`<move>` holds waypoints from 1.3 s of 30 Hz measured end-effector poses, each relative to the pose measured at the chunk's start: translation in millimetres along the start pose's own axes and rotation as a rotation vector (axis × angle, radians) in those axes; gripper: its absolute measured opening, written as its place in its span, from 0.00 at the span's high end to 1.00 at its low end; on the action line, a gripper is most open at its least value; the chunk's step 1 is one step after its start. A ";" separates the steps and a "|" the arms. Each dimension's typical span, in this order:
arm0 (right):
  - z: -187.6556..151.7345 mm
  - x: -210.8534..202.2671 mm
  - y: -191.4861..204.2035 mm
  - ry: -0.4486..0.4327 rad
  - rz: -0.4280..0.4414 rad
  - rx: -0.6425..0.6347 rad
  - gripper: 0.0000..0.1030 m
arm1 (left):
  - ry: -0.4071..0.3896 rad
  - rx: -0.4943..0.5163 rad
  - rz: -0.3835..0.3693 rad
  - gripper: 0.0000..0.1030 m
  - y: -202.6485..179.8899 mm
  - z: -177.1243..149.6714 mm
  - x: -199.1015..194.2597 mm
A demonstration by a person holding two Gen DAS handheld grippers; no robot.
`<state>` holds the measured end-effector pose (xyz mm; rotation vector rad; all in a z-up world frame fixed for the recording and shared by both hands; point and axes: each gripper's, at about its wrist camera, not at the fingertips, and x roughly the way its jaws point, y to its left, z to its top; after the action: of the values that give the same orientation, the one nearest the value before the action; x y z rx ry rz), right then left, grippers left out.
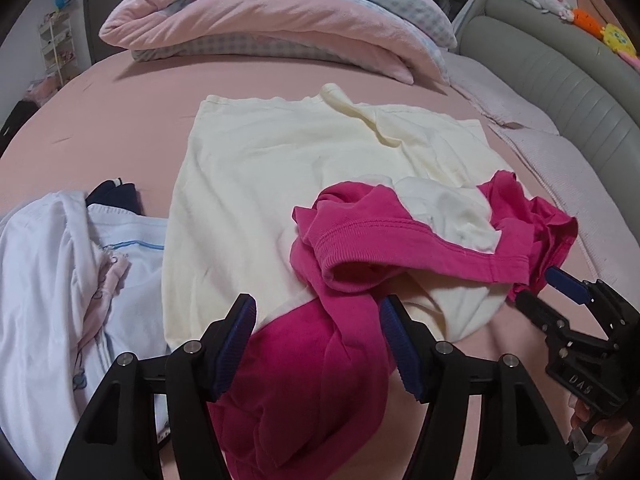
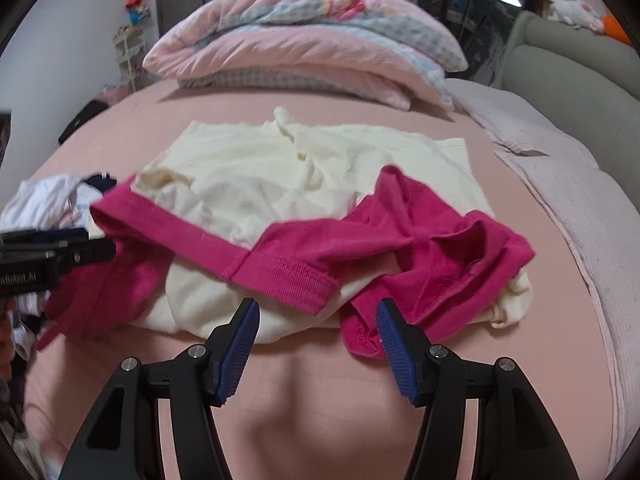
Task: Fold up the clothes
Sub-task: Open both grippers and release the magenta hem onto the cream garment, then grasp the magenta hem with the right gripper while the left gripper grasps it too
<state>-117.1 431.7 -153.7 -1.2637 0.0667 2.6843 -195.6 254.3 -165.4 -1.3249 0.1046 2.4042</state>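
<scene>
A cream garment with magenta sleeves and trim lies on the pink bed sheet. Its far part is spread flat and its near part is crumpled. My left gripper is open over the near left corner, with a magenta fold lying loose between its blue pads. My right gripper is open just short of the garment's near edge, above bare sheet, with nothing between its fingers. Each gripper shows in the other's view: the right one beside the magenta hem, the left one at the magenta corner.
A folded pink quilt is stacked at the back of the bed. A heap of white clothes lies to the left. A pale blanket and a grey padded headboard with plush toys run along the right.
</scene>
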 end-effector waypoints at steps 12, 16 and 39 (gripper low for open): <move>2.5 20.4 -12.4 0.010 -0.027 0.046 0.41 | -0.018 0.025 0.040 0.39 -6.1 9.3 8.7; 8.6 22.7 -12.4 -0.002 -0.044 0.055 0.41 | -0.011 0.003 0.030 0.39 -3.1 16.2 14.7; 50.7 48.9 -4.9 -0.088 -0.250 0.061 0.41 | 0.002 -0.150 0.036 0.39 9.3 39.6 40.9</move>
<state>-185.4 449.0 -158.7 -1.0583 -0.0198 2.4992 -250.1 268.0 -178.5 -1.4016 -0.0531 2.4833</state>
